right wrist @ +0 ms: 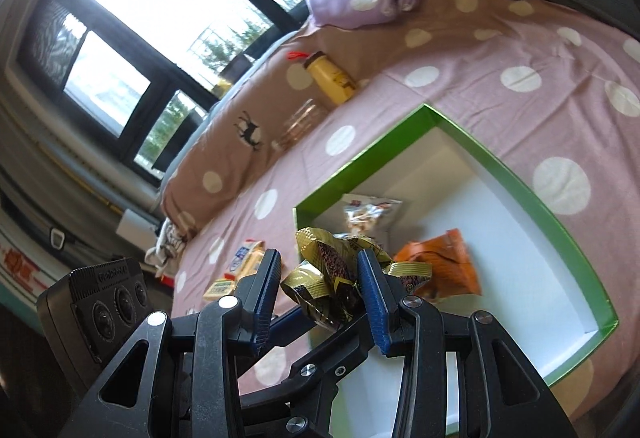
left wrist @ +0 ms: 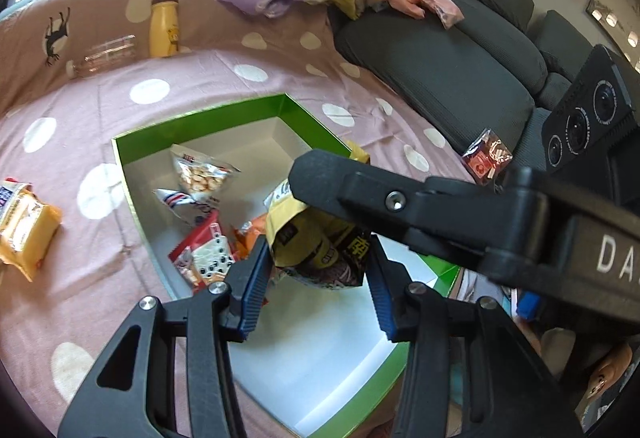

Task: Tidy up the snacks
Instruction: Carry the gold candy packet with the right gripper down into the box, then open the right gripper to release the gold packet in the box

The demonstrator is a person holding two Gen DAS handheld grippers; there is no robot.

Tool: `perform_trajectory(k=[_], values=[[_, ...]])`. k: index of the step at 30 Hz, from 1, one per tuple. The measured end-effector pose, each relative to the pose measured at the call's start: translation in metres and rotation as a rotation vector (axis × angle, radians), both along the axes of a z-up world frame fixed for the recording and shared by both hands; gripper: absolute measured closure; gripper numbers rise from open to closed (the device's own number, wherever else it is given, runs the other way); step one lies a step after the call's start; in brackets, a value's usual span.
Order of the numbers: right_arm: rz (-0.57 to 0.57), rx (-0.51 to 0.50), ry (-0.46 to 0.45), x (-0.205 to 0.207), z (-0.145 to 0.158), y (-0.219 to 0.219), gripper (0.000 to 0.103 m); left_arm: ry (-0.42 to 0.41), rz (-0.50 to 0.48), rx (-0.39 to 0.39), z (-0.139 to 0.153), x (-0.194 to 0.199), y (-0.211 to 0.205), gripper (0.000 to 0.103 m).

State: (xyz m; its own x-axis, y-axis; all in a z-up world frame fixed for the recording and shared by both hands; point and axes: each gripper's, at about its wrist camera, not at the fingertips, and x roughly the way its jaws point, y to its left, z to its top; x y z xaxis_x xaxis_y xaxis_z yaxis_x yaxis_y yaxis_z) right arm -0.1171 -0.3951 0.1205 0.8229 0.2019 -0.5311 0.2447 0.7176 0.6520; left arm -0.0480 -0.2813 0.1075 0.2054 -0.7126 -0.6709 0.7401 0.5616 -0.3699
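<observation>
Both grippers over the green box (left wrist: 208, 114), which lies on a dotted pink bedspread (left wrist: 100, 106). Left gripper (left wrist: 316, 278) and right gripper (right wrist: 320, 294) each clamp the same gold-and-black snack bag (left wrist: 320, 246), held above the box's near end. Other snack packets (left wrist: 200, 174) lie inside toward the far corner; a yellow packet (left wrist: 24, 222) rests outside the box's left edge
</observation>
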Motion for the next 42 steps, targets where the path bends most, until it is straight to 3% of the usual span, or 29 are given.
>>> perform_trajectory(k=[21, 26, 34, 39, 42], values=[[-0.092, 0.022, 0.181, 0.004, -0.030, -0.030, 0.060, 0.158, -0.050, 0.079, -0.033, -0.003, -0.036, 0.057], [-0.083, 0.032, 0.205, 0.011, -0.039, -0.031, 0.060, 0.256, -0.021, 0.085, -0.046, 0.006, -0.037, 0.057], [-0.116, 0.041, 0.239, 0.012, -0.047, -0.037, 0.059, 0.232, -0.010, 0.125, -0.047, 0.008, -0.043, 0.056], [-0.130, 0.026, 0.232, 0.010, -0.043, -0.037, 0.059, 0.214, -0.007, 0.118, -0.042, 0.004, -0.036, 0.053], [-0.135, 0.017, 0.210, 0.008, -0.038, -0.035, 0.054, 0.197, 0.002, 0.096, -0.034, 0.003, -0.024, 0.052]])
